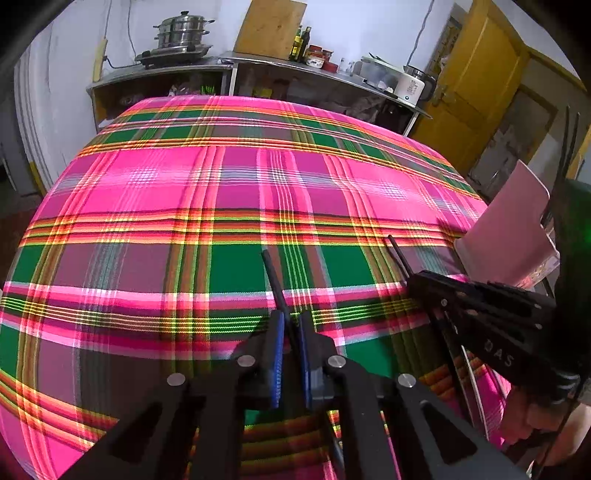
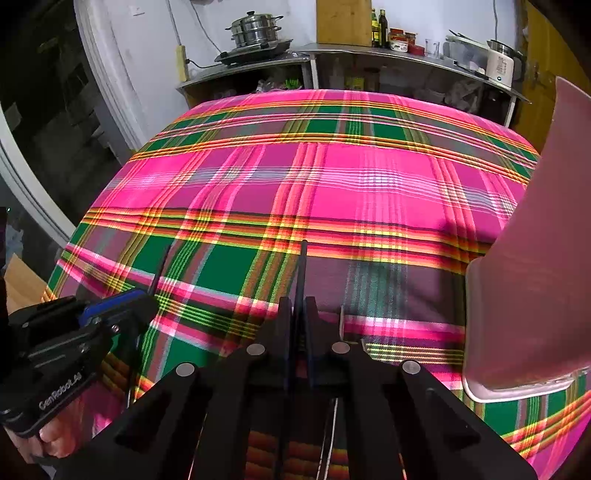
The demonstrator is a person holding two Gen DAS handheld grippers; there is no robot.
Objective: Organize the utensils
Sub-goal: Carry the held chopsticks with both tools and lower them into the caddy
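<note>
My left gripper [image 1: 290,321] is shut on a thin black chopstick [image 1: 272,277] that sticks forward and up over the plaid tablecloth [image 1: 229,184]. My right gripper [image 2: 300,310] is shut on another black chopstick [image 2: 303,266], also pointing forward. In the left wrist view the right gripper [image 1: 424,280] shows at the right with its chopstick [image 1: 400,254]. In the right wrist view the left gripper [image 2: 144,295] shows at the lower left with its chopstick [image 2: 160,266]. A pink open-lidded box [image 2: 524,295] stands at the right; it also shows in the left wrist view [image 1: 509,232].
Behind the table runs a steel counter [image 1: 258,61] with a stacked steamer pot [image 1: 183,31], bottles [image 1: 300,42], jars and a white kettle [image 1: 410,86]. A yellow door [image 1: 476,92] is at the far right. A wooden board [image 1: 271,26] leans on the wall.
</note>
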